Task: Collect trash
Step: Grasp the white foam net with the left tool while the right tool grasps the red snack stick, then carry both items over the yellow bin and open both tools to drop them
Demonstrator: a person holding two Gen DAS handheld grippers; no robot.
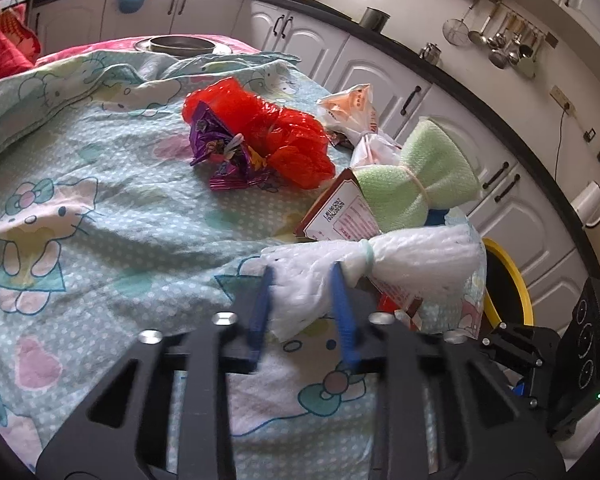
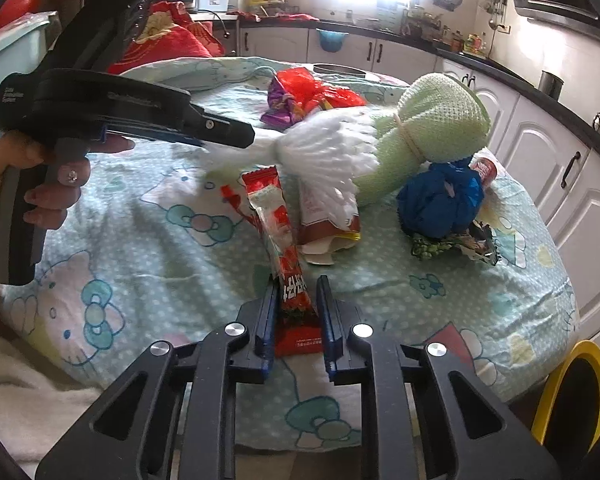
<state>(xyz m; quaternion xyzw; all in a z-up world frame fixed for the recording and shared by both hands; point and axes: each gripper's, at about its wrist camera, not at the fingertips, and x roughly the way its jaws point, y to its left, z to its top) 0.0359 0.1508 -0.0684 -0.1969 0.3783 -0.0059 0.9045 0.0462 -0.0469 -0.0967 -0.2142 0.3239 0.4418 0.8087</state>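
Observation:
My left gripper (image 1: 302, 276) is shut on a white foam-net bundle (image 1: 384, 264) tied with a band, holding it above the table; the bundle also shows in the right wrist view (image 2: 328, 148). My right gripper (image 2: 296, 292) has its jaws around a red snack wrapper (image 2: 290, 264) lying on the Hello Kitty cloth (image 2: 140, 248), not closed tight. A green foam-net bundle (image 2: 432, 124), a blue bag (image 2: 440, 200), a brown box (image 1: 336, 212), a red plastic bag (image 1: 276, 128) and a purple wrapper (image 1: 224, 148) lie on the cloth.
A black bin with a yellow rim (image 2: 572, 392) stands at the table's right edge, also in the left wrist view (image 1: 508, 284). A metal pot (image 1: 180, 45) sits at the far end. White cabinets (image 1: 452, 120) line the wall. A green-black wrapper (image 2: 456, 244) lies by the blue bag.

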